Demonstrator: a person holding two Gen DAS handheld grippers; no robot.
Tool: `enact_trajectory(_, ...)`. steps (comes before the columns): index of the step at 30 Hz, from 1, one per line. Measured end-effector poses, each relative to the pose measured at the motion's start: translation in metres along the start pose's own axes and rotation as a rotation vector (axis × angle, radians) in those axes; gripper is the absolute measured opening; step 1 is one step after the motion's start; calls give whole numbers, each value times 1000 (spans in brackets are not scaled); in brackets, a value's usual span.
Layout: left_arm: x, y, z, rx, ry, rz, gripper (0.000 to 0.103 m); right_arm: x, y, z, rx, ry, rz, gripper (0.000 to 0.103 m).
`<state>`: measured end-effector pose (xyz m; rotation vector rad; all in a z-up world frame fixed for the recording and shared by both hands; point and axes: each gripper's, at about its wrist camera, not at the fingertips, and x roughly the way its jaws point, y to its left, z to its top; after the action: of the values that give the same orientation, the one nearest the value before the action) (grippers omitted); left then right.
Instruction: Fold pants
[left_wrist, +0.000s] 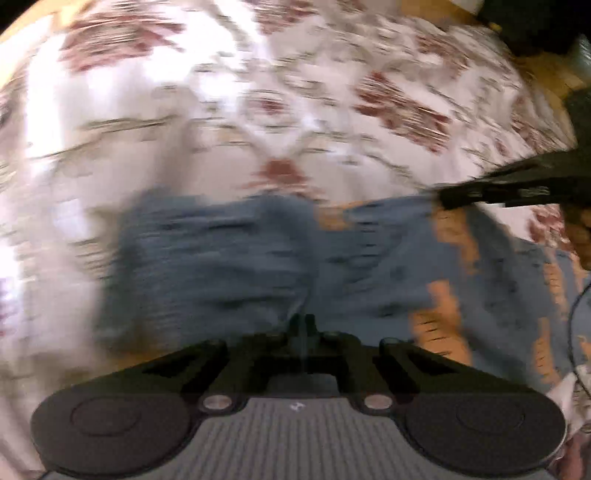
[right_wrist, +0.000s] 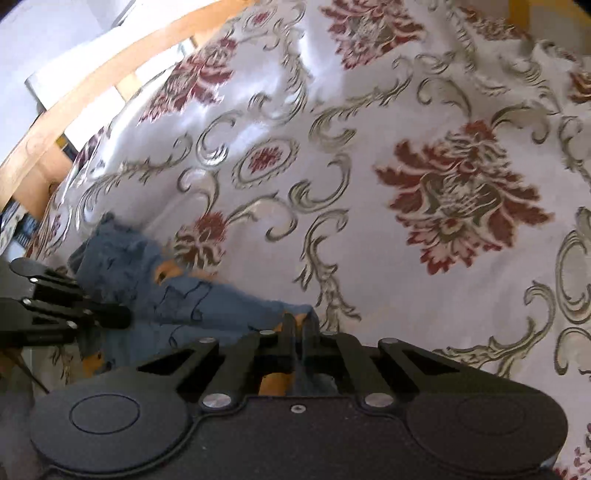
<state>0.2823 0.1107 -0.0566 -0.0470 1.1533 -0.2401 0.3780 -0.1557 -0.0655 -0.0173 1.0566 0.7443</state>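
Both grippers, L (left_wrist: 303, 322) & R (right_wrist: 300, 320), clamped on blue-orange pants (left_wrist: 221, 258), bunched on floral bedspread (right_wrist: 369, 166); L view blurred.

The pants (right_wrist: 207, 299) lie on the bedspread (right_wrist: 369, 147), between both tongs, left (left_wrist: 303, 325) and right (right_wrist: 301, 325).

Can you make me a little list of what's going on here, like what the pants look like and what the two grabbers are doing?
garment: blue pants with orange patches, bunched up
surface: white bedspread with red flowers
left gripper: shut on the pants
right gripper: shut on the pants
picture quality: left wrist view is badly blurred
fold state: cannot tell
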Motion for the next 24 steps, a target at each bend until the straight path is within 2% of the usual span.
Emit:
enact_trajectory(2,-7,23,-8,-29,17,27,3,1,2,0,-12,-12,-15,0)
enact_trajectory(5,-19,43,-16,-17,32,44,3,10,2,-1,-32,-13,-43,1)
enact_trajectory(6,-20,48,-16,-16,32,27,3,16,0,-1,-24,10,-31,7)
enact_trajectory(7,-20,52,-15,-24,35,9,3,18,-3,-2,-5,25,-28,22)
enact_trajectory(9,-27,51,-11,-32,41,-10,4,3,-5,-4,20,13,-29,32)
enact_trajectory(10,-34,46,-10,-19,27,-19,9,-8,-3,-6,13,-2,-36,38)
enact_trajectory(12,-51,32,-10,65,-32,-12,46,-37,4,-16,4,-31,-39,50)
enact_trajectory(13,-56,26,-11,109,-51,7,49,-52,7,-25,4,-34,-29,56)
enact_trajectory(15,-59,15,-14,188,-50,74,42,-73,15,-46,9,-29,-19,58)
enact_trajectory(17,-62,14,-15,210,-43,128,42,-85,23,-68,25,-23,-7,58)
enact_trajectory(21,-66,22,-18,162,-21,148,48,-100,34,-114,101,-38,-5,62)
enact_trajectory(24,-64,26,-17,125,-8,122,50,-103,39,-144,162,-57,-47,65)
